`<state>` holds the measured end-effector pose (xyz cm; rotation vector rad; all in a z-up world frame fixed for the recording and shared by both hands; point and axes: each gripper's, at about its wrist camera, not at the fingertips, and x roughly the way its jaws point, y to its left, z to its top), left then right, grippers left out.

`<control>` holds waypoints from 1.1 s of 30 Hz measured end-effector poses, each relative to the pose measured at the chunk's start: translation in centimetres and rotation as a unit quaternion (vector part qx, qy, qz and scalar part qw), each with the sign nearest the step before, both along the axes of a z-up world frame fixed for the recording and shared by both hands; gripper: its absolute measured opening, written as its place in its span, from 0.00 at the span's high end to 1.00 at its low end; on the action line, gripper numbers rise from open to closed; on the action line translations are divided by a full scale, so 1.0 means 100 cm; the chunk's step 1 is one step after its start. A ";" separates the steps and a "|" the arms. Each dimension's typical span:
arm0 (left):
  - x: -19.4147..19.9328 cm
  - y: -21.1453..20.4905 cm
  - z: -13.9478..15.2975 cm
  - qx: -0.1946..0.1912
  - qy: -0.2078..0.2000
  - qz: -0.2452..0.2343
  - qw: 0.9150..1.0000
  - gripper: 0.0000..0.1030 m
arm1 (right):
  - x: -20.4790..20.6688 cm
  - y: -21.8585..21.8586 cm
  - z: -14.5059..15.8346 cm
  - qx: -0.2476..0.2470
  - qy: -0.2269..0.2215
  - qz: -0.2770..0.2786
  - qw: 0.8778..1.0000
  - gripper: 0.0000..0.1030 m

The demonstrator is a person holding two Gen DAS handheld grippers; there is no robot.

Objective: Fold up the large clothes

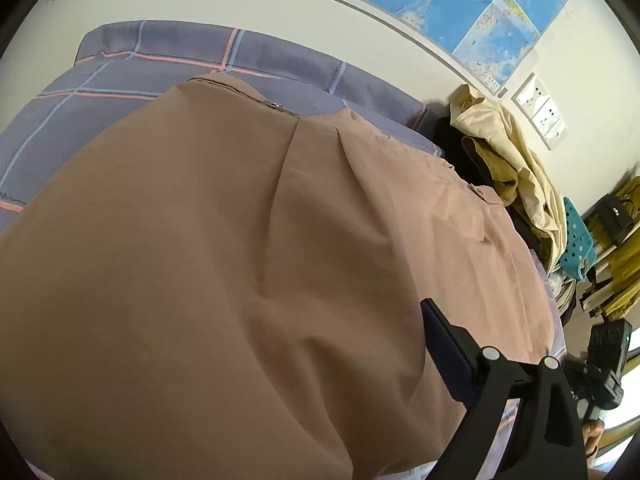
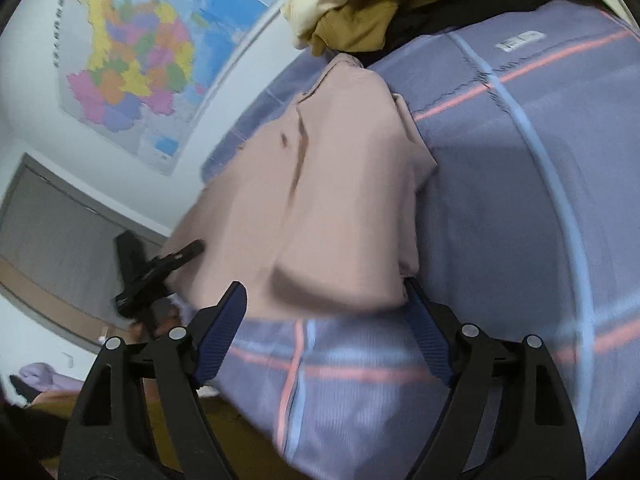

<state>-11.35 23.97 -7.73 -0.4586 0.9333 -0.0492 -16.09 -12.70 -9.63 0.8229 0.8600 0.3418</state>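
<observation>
garment partly folded, doubled edge between wide-open right gripper jaws, ungripped | left gripper under cloth, state untellable | further folds judged left

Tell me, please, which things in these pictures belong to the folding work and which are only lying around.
For the job:
- tan garment, spread on the checked bedsheet
- right gripper, open at the garment's near edge
- left gripper, at its far side

Just lying about:
- heap of clothes
- teal basket
- wall maps
</observation>
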 end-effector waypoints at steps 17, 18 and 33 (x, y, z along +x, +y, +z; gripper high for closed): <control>0.006 0.004 -0.001 -0.008 -0.010 0.001 1.000 0.08 | 0.015 -0.019 0.004 -0.009 0.008 -0.058 0.998 0.25; 0.006 0.004 -0.001 -0.008 -0.011 0.000 1.000 0.07 | 0.011 -0.023 0.005 -0.024 0.010 -0.070 0.997 0.24; 0.022 -0.002 0.002 0.022 0.005 0.004 1.000 0.07 | 0.118 -0.008 0.009 -0.019 -0.014 0.080 0.997 0.11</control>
